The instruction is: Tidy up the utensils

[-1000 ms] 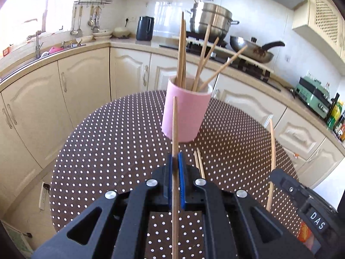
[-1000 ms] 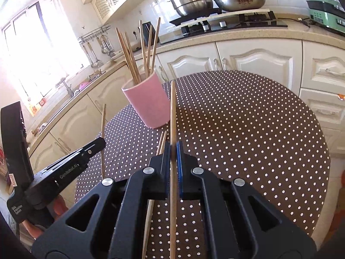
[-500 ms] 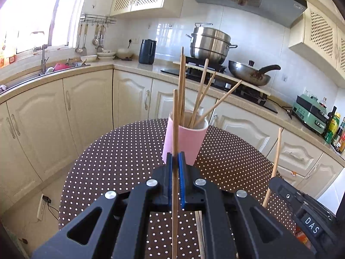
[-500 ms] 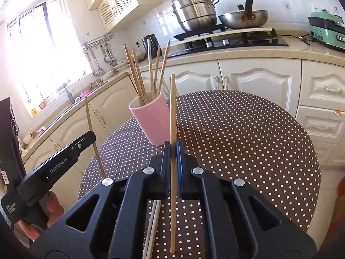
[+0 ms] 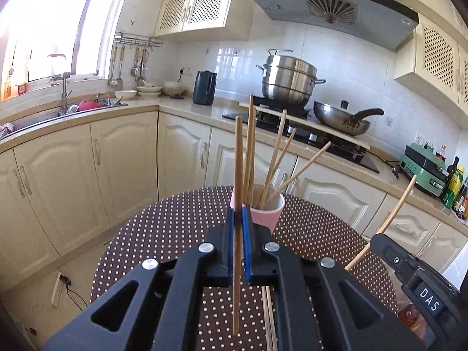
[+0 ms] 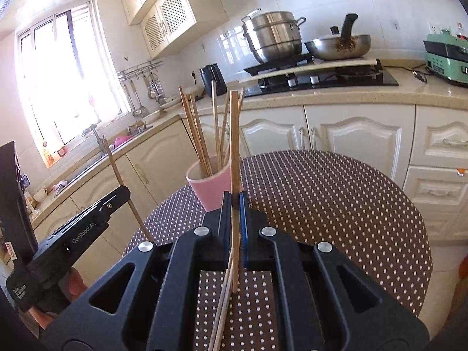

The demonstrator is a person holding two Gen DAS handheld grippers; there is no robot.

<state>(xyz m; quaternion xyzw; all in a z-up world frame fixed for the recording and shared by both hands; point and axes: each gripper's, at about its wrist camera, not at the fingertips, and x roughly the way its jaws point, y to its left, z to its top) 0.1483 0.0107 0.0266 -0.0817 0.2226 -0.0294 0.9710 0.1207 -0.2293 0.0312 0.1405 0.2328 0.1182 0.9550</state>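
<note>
left gripper (image 5: 239,228) and right gripper (image 6: 235,213), each clamping one chopstick (image 5: 238,175) upright

Strong daylight pours through the window (image 6: 55,87) and blows it out to white, with haze around its frame; the wall tiles (image 5: 336,55) catch soft glare. Both views are sharp at centre, bowed by fisheye distortion, with dark vignetted corners

Both wrist views face pink cup (image 5: 267,215) closely
</note>
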